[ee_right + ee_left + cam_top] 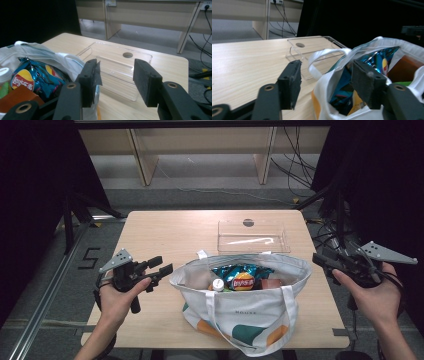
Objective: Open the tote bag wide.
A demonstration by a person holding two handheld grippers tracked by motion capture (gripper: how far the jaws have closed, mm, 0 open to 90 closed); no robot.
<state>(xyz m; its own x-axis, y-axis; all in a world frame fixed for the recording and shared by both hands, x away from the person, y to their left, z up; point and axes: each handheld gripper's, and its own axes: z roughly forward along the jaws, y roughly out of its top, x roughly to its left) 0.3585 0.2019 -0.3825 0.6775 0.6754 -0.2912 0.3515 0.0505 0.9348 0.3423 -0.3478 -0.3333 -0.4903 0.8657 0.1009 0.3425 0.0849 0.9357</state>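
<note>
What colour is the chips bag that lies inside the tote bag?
The chips bag is shiny blue-teal with a red and yellow logo; the right gripper view shows it best.

Pale wood-grain table [165, 227], matt and smooth, a soft sheen near its far edge. Close to that far edge, the clear plastic tray [253, 238] is glassy and glossy, light streaking across its floor. The tote bag [240, 312] by the near edge is white woven cloth, matt and softly creased, with flat printed patches of teal and orange. Inside it, the crisp packet [30, 77] is shiny crinkled foil, blue and very reflective. The left gripper [325, 82] shows matt black plastic arms with rough, frayed foam pads; the right gripper [116, 78] looks the same, brass-coloured metal rivets gleaming.
</note>
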